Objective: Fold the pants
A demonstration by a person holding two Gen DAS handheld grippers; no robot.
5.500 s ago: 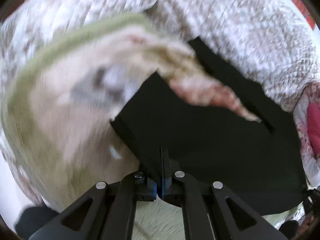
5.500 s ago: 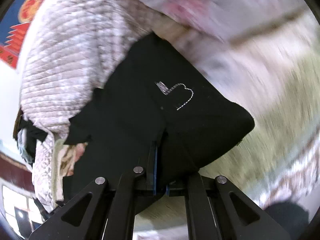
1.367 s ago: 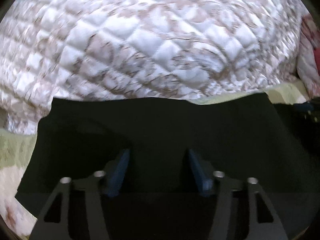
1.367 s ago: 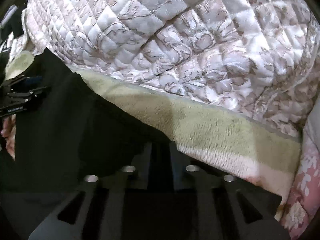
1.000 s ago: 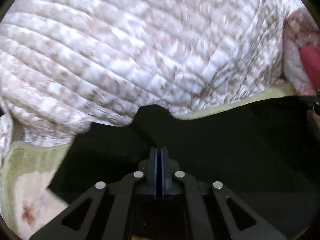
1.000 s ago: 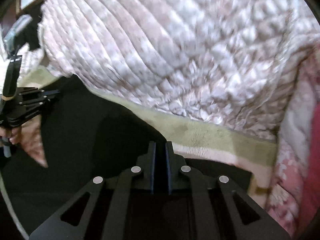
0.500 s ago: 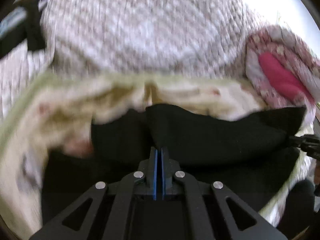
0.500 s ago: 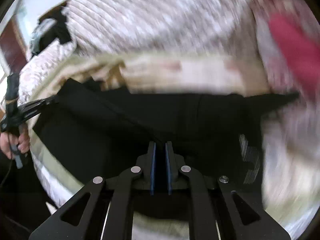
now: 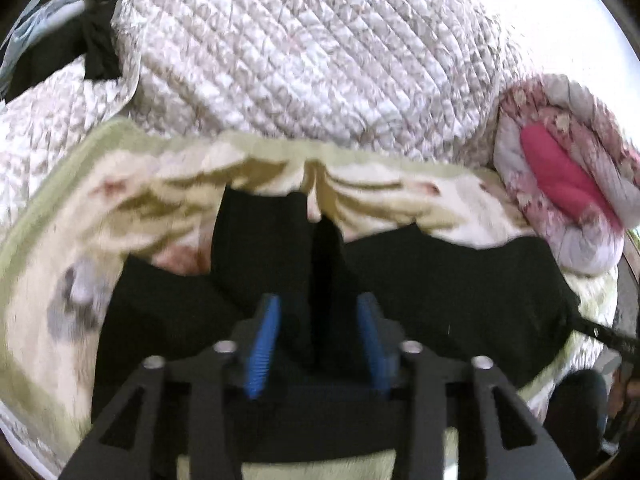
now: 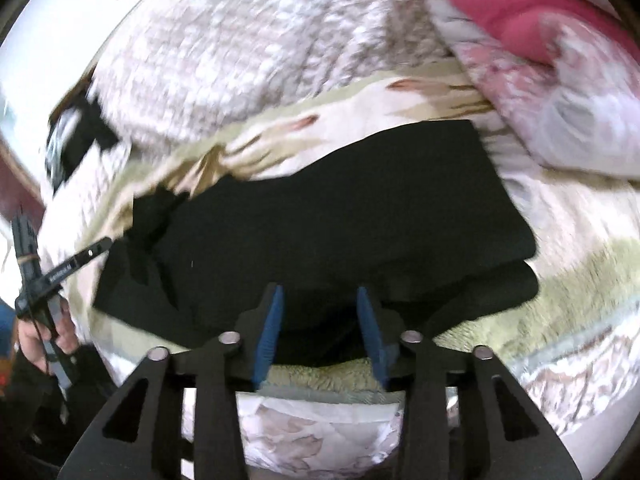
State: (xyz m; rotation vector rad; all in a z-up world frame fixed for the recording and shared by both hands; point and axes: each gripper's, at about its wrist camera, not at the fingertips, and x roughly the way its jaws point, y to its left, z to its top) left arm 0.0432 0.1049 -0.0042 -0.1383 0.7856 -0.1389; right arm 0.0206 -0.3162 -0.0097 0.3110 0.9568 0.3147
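Observation:
Black pants (image 9: 440,280) lie folded on a cream and green blanket (image 9: 60,240) on the bed. They also show in the right wrist view (image 10: 340,220) as a wide black slab with a second layer under it. My left gripper (image 9: 318,312) is open, its blue pads either side of a raised fold of the pants. My right gripper (image 10: 320,300) is open over the near edge of the pants. The left gripper shows at the left of the right wrist view (image 10: 68,268), held in a hand.
A quilted white and beige duvet (image 9: 300,60) is heaped behind the blanket. A pink floral quilt roll (image 9: 560,168) lies at the right; it shows at the top right of the right wrist view (image 10: 540,40). Dark clothes (image 9: 96,52) hang at the far left.
Both grippers were shut on the pants half a second ago and have opened. The pants now lie folded over on the blanket.

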